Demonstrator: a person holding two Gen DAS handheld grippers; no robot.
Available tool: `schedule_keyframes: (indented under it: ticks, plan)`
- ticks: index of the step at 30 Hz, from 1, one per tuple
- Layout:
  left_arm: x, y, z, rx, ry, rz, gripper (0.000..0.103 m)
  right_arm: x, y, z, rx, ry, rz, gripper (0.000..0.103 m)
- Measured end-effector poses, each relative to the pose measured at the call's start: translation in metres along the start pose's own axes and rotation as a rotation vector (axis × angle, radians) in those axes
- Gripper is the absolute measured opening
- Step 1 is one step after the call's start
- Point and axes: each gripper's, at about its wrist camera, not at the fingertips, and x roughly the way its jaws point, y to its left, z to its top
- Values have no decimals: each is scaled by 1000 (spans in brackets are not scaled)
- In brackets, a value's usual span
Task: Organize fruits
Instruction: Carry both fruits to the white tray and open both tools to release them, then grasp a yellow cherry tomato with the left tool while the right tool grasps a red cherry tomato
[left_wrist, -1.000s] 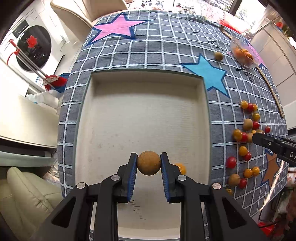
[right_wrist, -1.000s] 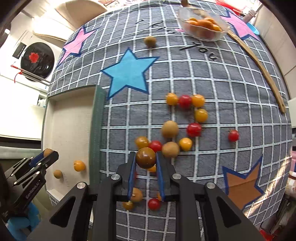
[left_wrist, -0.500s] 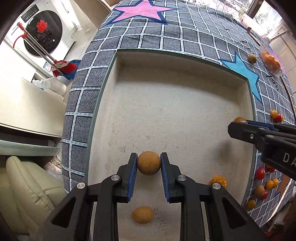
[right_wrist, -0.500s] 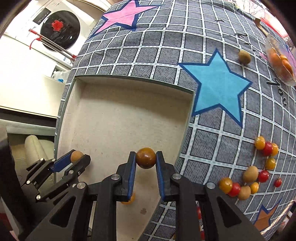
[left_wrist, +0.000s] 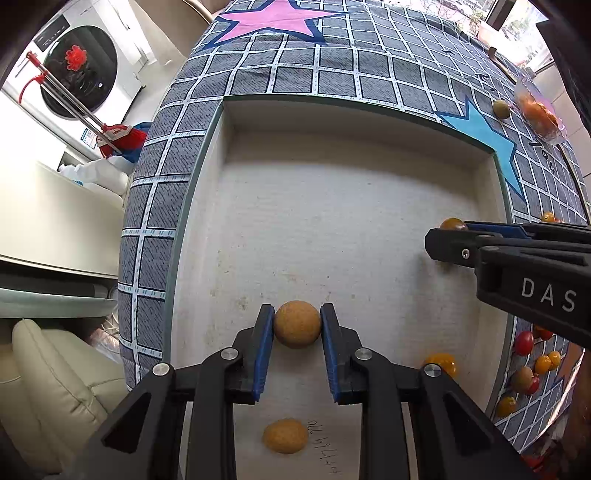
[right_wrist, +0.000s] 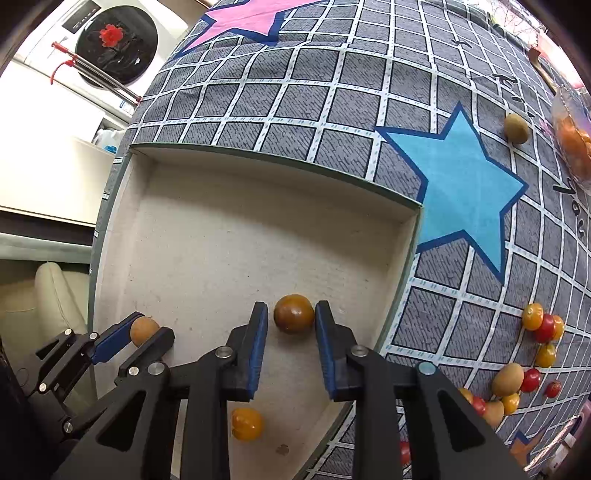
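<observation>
Grey checked tablecloth (right_wrist: 332, 96) with coloured stars carries a shallow beige tray (left_wrist: 332, 122). Left gripper (left_wrist: 297, 325) over the tray, jaws just opening, tan round fruit (left_wrist: 297, 324) between the pads, contact uncertain. Right gripper (right_wrist: 291, 317) likewise just opening, brown glossy fruit (right_wrist: 294, 314) loose between its pads, gap visible on the left side.

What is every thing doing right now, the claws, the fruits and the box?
left claw: jaws just opening, pads look to touch the tan fruit
right claw: jaws just opening, gaps show beside the brown fruit
box: open on top, few fruits inside
orange tomato: lying loose in the box
fruit pile: out on the cloth, not yet sorted
plastic bowl: holding orange fruits
</observation>
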Motion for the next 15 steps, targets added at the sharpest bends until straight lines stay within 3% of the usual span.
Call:
schedule_keyframes:
  ticks: [1, 2, 4, 8, 11, 15]
  plan:
    - [0, 0, 0, 2, 1, 7, 66, -1, 0, 0, 2, 0, 1, 45]
    - [-2, 0, 0, -1, -11, 16, 75, 0, -1, 0, 3, 0, -3, 47]
    - [-8, -1, -1, 4, -37, 30, 78, 0, 0, 1, 6, 0, 8, 50]
    - [-10, -1, -5, 10, -14, 41, 78, -9, -1, 0, 7, -19, 29, 60]
    - [-15, -2, -9, 10, -5, 45, 78, -23, 0, -1, 9, -53, 40, 82]
    - [-25, -9, -15, 34, -8, 54, 78, -42, -9, -4, 46, -86, 71, 83]
